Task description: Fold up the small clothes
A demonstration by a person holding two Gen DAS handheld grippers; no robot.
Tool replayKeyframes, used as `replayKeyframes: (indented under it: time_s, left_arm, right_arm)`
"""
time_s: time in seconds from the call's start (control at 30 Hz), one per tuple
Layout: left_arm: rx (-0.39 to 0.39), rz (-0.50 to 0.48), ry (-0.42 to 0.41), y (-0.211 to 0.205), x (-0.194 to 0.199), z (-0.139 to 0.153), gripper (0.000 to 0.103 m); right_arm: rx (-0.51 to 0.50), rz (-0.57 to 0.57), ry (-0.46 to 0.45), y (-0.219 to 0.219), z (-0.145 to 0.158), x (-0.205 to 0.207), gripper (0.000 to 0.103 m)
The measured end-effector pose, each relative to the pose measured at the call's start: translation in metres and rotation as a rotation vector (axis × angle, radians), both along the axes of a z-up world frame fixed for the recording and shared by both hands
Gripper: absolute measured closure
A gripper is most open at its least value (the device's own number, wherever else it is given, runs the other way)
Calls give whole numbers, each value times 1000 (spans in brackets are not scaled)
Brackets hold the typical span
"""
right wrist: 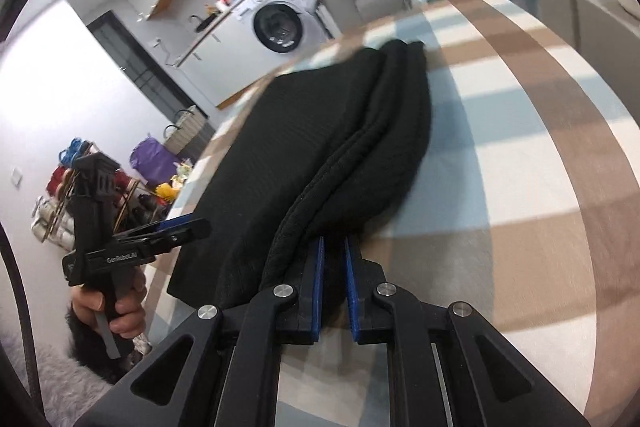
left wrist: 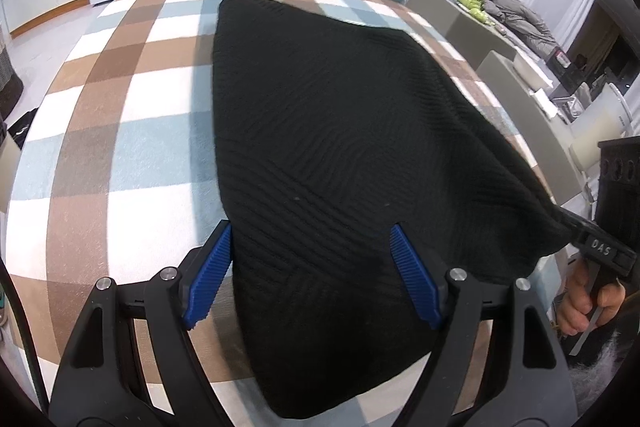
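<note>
Checked bench cloth [left wrist: 120,99] carried the black knit garment [left wrist: 340,147], lying flat and partly folded. Right tongs [right wrist: 334,247] were pinched shut on its layered near corner; left tongs [left wrist: 310,239] hung wide open over the near edge, holding nothing. Judgement: carry the corner low toward the far edge, aligning the hems.

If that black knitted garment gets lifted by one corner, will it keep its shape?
Probably not. The black knit garment sags from the right gripper pinching its edge, so it looks floppy. Its folded layers would likely slide apart. The ribbed knit seems unlikely to slip.
</note>
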State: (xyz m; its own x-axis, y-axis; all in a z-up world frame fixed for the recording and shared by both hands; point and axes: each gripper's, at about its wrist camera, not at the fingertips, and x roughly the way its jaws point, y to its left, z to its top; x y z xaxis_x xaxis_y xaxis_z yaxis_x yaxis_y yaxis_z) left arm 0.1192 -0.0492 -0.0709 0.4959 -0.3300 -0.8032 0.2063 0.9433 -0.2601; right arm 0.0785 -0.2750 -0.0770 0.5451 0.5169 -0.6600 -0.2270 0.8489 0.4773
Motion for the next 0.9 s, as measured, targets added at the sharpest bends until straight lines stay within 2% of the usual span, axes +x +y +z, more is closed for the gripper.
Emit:
replayKeyframes:
  time_s: [0.1,0.2,0.3,0.4,0.5,0.6,0.63,0.67,0.83,0.9]
  left_arm:
    - [-3,-17,-13,-10,0,8,26]
    - [49,-35,-27,-19,-4,11,26]
    - [64,-2,1,-10,-9,3,25]
    - [41,50,22,10,-16,-3,25]
    - [32,82,6,23,-21,1,25]
    - [8,88,-26,27,-23,11,25]
    - [-2,81,-36,25,-22,14,25]
    - [-7,71,-42,22,-21,17,25]
    - [-16,-15,-72,-10,-17,27,25]
    - [-12,-47,-77,-23,-17,28,25]
  right_arm:
    - [16,13,-5,3,5,2,92]
    - [0,17,-16,6,9,1,92]
    - [-27,5,10,2,2,1,92]
    - [-37,-27,55,-9,-7,-1,88]
    - [3,-102,51,-30,-6,-6,84]
    - [92,-141,6,-45,6,-9,72]
    - [116,-127,-8,-45,10,-9,61]
    - [128,-107,-19,-41,13,-7,56]
    - [107,1,2,-9,5,14,56]
    - [54,-22,51,-3,-3,22,78]
